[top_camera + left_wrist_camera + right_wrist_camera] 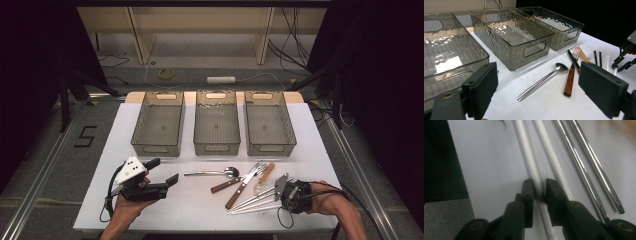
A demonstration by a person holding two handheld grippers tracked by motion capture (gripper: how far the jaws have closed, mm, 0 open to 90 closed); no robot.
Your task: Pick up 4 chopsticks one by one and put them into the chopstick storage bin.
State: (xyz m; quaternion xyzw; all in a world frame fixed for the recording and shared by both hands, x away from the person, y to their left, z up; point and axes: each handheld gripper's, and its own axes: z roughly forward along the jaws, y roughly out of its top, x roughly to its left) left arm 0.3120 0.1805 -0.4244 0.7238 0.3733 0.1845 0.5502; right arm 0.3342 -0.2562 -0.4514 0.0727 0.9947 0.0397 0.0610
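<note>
My right gripper (539, 187) lies low over the white table (200, 205) at the front right, its jaws shut on a white chopstick (526, 152). A second white chopstick (549, 152) and two metal chopsticks (584, 170) lie just beside it. In the high view the same gripper (277, 197) sits at the right end of the chopstick bundle (250, 204). My left gripper (165, 171) is held at the front left, jaws wide open and nothing between them (541, 93). It faces a metal spoon (541, 81), a wooden-handled knife (570, 77) and a fork (576, 53).
Three empty smoky plastic bins (159, 124) (216, 122) (269, 123) stand in a row at the back of the table. A pale amber spoon (265, 175) lies by the fork. Bare table surface lies between my two grippers and in front of the left bin.
</note>
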